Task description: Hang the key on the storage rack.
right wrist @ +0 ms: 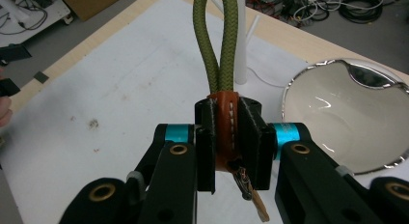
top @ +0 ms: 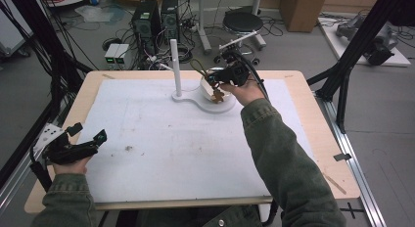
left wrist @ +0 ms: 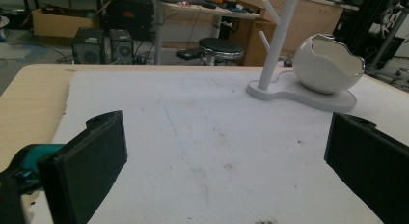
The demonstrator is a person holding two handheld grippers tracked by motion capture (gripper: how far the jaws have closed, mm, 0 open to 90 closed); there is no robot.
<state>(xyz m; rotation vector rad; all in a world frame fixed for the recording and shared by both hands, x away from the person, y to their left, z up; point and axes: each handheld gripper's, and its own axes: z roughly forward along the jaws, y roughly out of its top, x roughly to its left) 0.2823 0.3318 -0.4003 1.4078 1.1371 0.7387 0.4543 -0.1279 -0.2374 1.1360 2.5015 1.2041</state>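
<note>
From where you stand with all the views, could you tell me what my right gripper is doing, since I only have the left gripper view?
Observer: The right gripper is shut on a key strap, clamping its orange leather tab.
Operator: Thank you. What is attached to that tab?
Observer: An olive green cord loop rises from it, and a key hangs below.
Operator: And where is it relative to the bowl I can see?
Observer: In the high view it is held above the white bowl, beside the white peg stand.
</note>
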